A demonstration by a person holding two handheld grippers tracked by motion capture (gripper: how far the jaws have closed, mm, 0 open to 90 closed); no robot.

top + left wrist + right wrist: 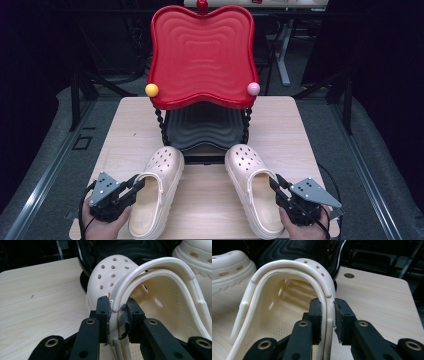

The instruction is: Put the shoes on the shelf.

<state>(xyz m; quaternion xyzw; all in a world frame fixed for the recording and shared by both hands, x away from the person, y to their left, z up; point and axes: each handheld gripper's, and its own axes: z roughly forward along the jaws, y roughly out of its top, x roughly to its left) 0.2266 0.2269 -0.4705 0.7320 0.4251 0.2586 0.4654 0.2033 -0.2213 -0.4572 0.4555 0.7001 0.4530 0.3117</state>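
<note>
High view: both clogs sit at the near edge of the table (280,125), toes pointing at the two-tier rack. Left clog (157,192) and right clog (252,192) lie well apart, one each side of the rack's foot.

Left gripper (134,187): I have its jaws pinching the outer side wall of the left clog, near the heel opening. Left gripper view confirms it, with the pads pressed on both faces of the rim and strap (117,307). Right gripper (276,186): same thing mirrored, jaws clamped on the right clog's outer wall (328,312).

Step in hand, as I read it: both shoes grasped, start of the lift. Can't tell from these frames if the soles have cleared the table.

Likely target is the black lower tray (205,131); the red upper tray (200,55) sits directly over it. Next move calls for raising both shoes level, carrying them forward, and keeping the toes low enough to slip under the red tray's front lip. The posts (160,125) either side narrow the entry, so I'd bring the pair closer together first.

Soft foam wall could flex in the pinch, so slow moves.

Brands, writing: none legible on the shoes, rack or table.
</note>
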